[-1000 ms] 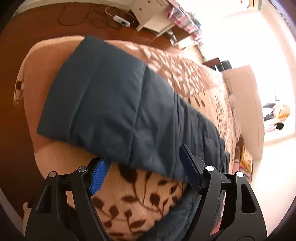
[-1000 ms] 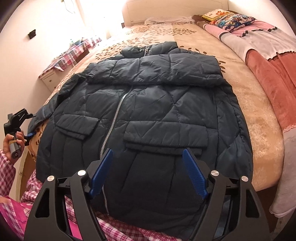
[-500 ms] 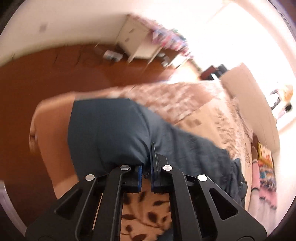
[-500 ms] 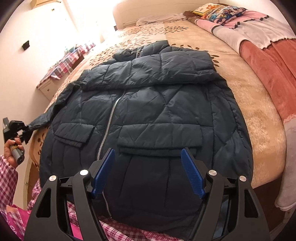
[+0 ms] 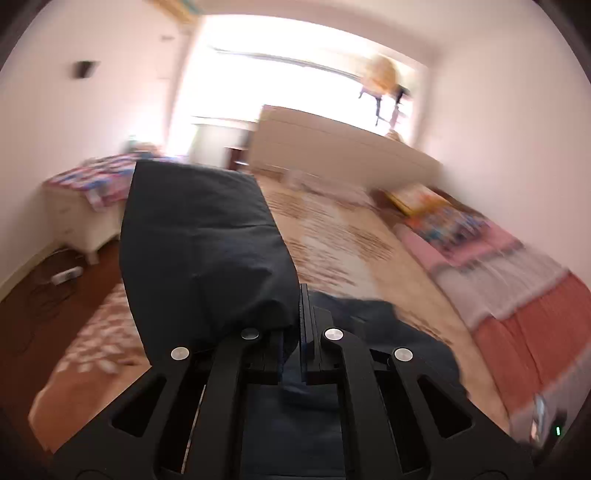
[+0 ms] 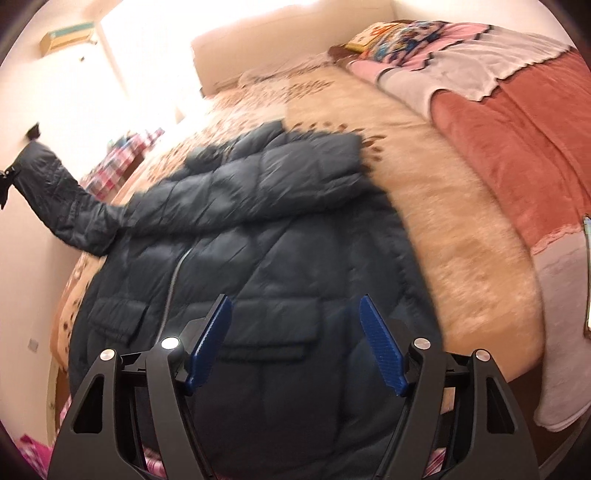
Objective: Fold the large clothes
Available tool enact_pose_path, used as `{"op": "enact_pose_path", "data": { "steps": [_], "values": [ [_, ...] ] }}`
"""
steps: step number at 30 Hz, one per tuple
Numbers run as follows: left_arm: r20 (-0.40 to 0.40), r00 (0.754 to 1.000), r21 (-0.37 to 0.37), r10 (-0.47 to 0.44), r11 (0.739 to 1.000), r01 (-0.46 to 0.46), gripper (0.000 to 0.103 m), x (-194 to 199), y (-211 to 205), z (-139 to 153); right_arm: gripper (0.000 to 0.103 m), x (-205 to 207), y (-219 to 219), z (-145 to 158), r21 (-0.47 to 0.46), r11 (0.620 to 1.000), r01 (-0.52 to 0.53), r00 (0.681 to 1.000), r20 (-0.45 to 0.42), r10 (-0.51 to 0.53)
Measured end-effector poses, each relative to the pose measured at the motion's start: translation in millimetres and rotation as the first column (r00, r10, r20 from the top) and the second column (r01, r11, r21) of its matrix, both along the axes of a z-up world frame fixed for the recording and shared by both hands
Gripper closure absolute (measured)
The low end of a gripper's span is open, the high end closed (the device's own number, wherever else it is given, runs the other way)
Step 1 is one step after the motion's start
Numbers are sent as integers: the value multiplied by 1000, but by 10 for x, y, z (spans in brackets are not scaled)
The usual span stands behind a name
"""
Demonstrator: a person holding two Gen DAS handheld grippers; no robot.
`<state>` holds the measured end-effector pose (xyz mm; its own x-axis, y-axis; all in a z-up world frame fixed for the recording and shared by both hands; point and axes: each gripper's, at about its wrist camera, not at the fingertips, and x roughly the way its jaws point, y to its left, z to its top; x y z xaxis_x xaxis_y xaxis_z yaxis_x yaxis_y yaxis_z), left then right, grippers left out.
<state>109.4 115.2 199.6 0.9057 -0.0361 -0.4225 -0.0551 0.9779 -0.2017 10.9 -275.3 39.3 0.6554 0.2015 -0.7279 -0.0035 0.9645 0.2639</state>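
Observation:
A dark navy puffer jacket point(image 6: 280, 236) lies front up on the bed, zip and two flap pockets showing. Its left sleeve point(image 6: 62, 199) is raised off the bed at the far left of the right wrist view. In the left wrist view that sleeve point(image 5: 203, 240) fills the middle, and my left gripper point(image 5: 304, 306) is shut on its cuff edge, held high above the jacket body point(image 5: 388, 332). My right gripper point(image 6: 295, 325) hovers open over the jacket's lower front near a pocket point(image 6: 273, 325), with nothing pinched between its blue pads point(image 6: 380, 343).
The bed carries a beige leaf-print blanket point(image 6: 443, 177), with a red and pink blanket point(image 6: 517, 122) and pillows point(image 6: 391, 33) on its right side. A white cabinet point(image 5: 81, 218) under a plaid cloth stands left of the bed. A power strip point(image 5: 66, 275) lies on the wooden floor.
My left gripper shut on the sleeve cuff at the bed's edge, then rose and rolled, lifting the sleeve into the air. The right gripper shifted a little over the jacket and stayed open.

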Motion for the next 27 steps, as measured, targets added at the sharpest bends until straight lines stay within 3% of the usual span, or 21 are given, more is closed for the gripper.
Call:
{"op": "enact_pose_path", "data": {
  "steps": [3, 8, 11, 17, 19, 20, 21, 24, 27],
  "values": [
    [-44, 991, 12, -126, 992, 127, 98, 189, -529, -94, 32, 63, -243, 37, 36, 998, 49, 999, 21, -50],
    [-211, 941, 54, -265, 958, 282, 98, 445, -1430, -709, 32, 77, -560, 28, 71, 991, 111, 993, 34, -113],
    [-309, 907, 92, -286, 940, 327, 98, 542, -1721, -1168, 32, 69, -643, -25, 80, 989, 127, 991, 20, -129],
    [-441, 855, 117, -273, 927, 357, 94, 670, -1963, -1747, 32, 70, -671, -141, 93, 988, 122, 993, -6, -122],
    [-485, 824, 114, -292, 914, 390, 77, 690, -2047, -1889, 32, 91, -632, -167, 97, 989, 112, 994, -13, -112],
    [-509, 806, 113, -301, 905, 410, 53, 680, -2078, -1922, 32, 102, -610, -177, 100, 989, 107, 994, -17, -106],
    [-525, 791, 113, -315, 895, 431, 40, 660, -2108, -1942, 32, 115, -582, -187, 102, 989, 103, 995, -22, -101],
    [-511, 774, 98, -374, 869, 485, 38, 537, -2172, -1861, 32, 137, -506, -195, 106, 991, 84, 996, -28, -82],
    [-489, 771, 72, -408, 862, 501, 37, 387, -2142, -1783, 32, 176, -410, -179, 106, 992, 60, 998, -27, -58]
  ]
}}
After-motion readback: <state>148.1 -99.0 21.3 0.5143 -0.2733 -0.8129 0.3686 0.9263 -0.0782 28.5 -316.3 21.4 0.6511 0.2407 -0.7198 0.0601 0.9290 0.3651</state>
